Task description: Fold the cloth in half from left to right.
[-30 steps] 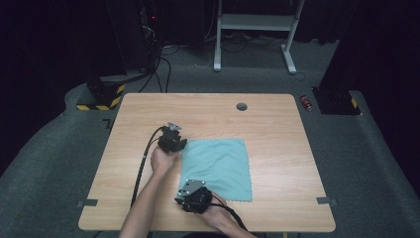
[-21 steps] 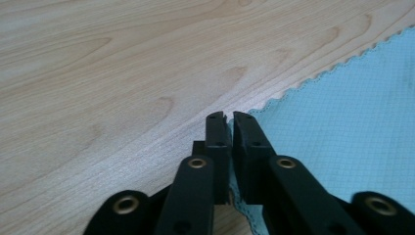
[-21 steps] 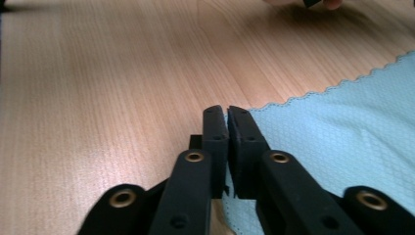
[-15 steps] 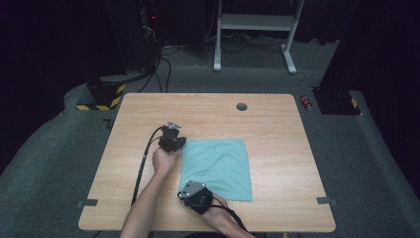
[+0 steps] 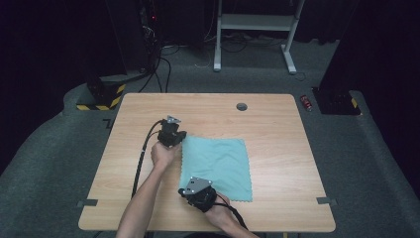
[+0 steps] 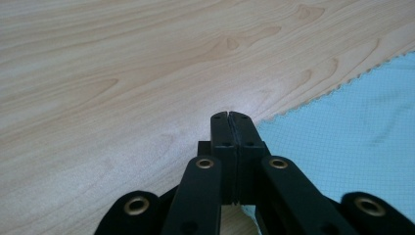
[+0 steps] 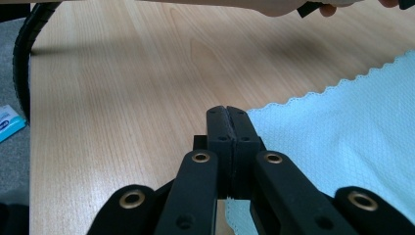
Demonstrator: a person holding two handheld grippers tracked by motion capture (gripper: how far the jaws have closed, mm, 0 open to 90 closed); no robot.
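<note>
Since a second ago both sets of jaws have been closing, and your hands have hardly shifted; the teal cloth [image 5: 217,167] lies in the same place on the wooden table [image 5: 277,124], flat and spread, right of your left hand and beyond your right.

Your left gripper [image 5: 174,135] sits at the cloth's far left corner. In the left gripper view [image 6: 229,116] its two black jaws are pressed together with no gap between the pads. The scalloped edge of the cloth [image 6: 352,142] runs up to the jaws from the right and passes under them, so the corner seems to be pinched between the pads, though the pinch itself is hidden by the jaws.

Your right gripper [image 5: 197,191] is at the cloth's near left corner. In the right gripper view [image 7: 227,111] its jaws are likewise pressed flat together, and the cloth [image 7: 342,142] reaches them from the right, with its edge showing again below the linkage; here too the corner appears to be caught between the pads.

The left gripper's black cable [image 5: 141,158] trails along your left forearm toward the table's near edge.
</note>
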